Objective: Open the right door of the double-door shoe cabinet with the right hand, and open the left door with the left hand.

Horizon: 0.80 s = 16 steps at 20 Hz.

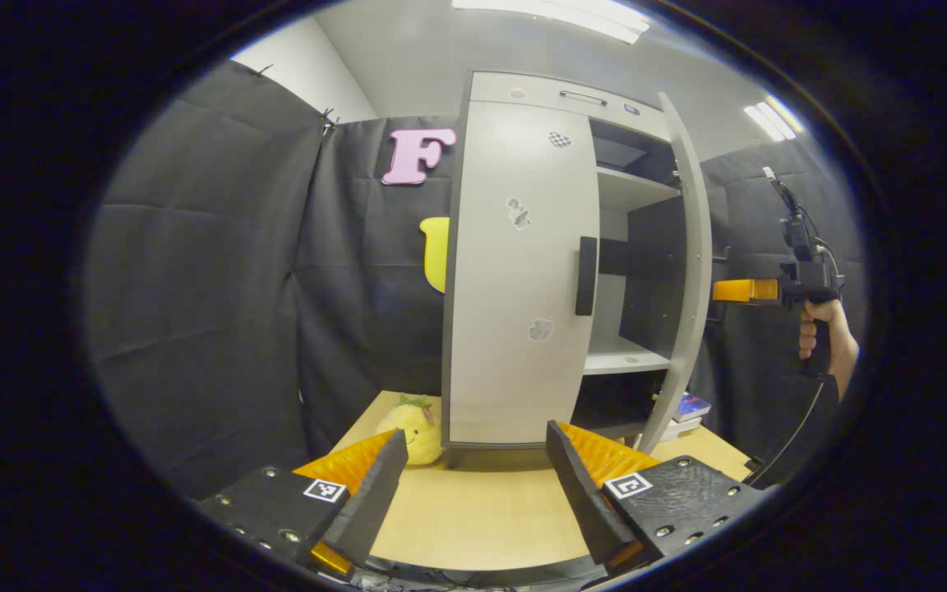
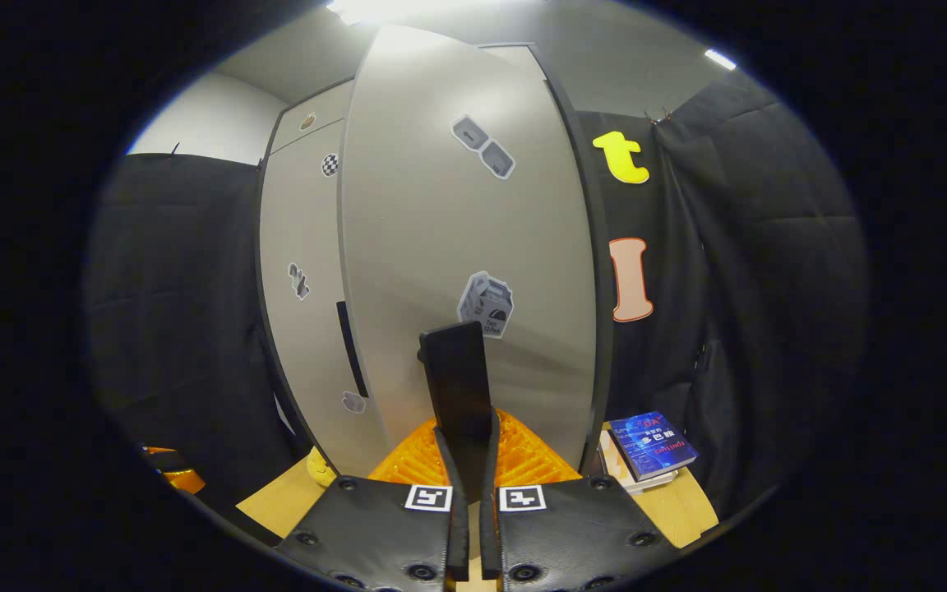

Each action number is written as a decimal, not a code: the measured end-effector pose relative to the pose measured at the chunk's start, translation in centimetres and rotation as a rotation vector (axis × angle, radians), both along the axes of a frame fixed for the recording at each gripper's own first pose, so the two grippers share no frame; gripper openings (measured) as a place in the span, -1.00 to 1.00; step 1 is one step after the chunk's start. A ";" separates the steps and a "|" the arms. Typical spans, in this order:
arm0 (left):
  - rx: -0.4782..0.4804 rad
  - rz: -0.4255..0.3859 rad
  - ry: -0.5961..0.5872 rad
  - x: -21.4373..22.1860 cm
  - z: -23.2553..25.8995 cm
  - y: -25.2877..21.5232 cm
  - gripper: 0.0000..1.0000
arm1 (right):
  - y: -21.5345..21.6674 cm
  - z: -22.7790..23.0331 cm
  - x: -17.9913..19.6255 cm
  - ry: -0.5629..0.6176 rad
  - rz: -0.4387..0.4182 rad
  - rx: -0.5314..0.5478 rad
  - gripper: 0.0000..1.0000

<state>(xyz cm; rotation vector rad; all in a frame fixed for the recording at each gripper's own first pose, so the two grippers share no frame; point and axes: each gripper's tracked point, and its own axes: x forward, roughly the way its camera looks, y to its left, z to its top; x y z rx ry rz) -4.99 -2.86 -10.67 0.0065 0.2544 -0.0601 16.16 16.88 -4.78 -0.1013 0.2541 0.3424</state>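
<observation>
Handle (image 1: 586,275), dark vertical bar on the closed pale-grey left door (image 1: 519,279), stands ahead and above the left gripper (image 1: 473,469), jaws wide, empty; right gripper (image 2: 467,448) clamps the swung-out right door's handle (image 2: 457,386).

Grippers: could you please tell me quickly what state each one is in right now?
Left gripper: open, holding nothing.
Right gripper: closed on the right door's handle.

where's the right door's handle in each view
left gripper view: the right door stands swung open, edge-on right of centre; I can't make out its handle, at the far right gripper.
right gripper view: handle at centre, clamped between the right gripper fingers.
shared landmark: the closed left door's handle.
</observation>
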 end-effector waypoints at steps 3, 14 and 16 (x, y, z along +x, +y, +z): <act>-0.013 -0.058 0.007 0.7 -0.3 -2.1 0.99 | -0.9 0.2 0.1 -0.009 -0.030 -0.019 -0.86; -0.029 -0.167 0.003 3.2 -0.9 -6.6 0.99 | -3.2 0.7 0.1 -0.058 -0.087 -0.106 -0.89; -0.026 -0.173 0.006 3.2 -1.1 -6.7 0.99 | -3.6 1.0 0.1 -0.072 -0.101 -0.111 -0.92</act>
